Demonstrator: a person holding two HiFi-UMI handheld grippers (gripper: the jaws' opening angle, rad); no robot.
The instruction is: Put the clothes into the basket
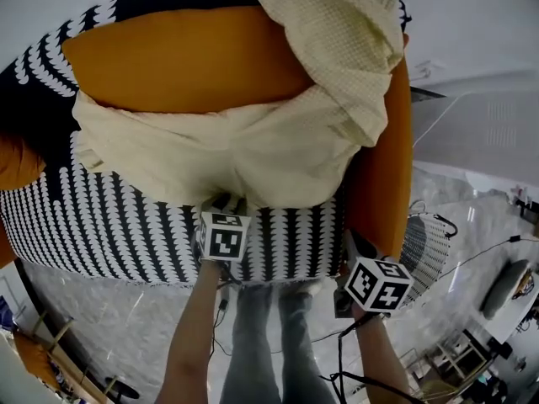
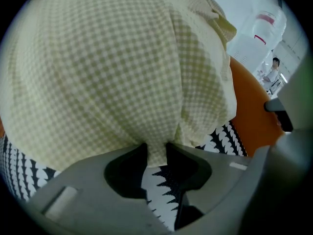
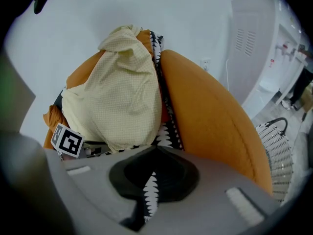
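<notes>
Square black-and-white markers cover each gripper's cube [image 1: 224, 236]. A pale yellow checked shirt [image 1: 278, 146], soft and crumpled, lies draped over an orange sofa [image 1: 185, 57] with a black-and-white scalloped throw [image 1: 109, 225]. The left hand-held gripper [image 2: 155, 148] is released, jaws apart around the shirt's hem. The right hand-held gripper [image 3: 155, 149] is clenched on nothing, by the sofa's arm. A white wire basket [image 1: 425, 251] stands to the right, well apart from the shirt
</notes>
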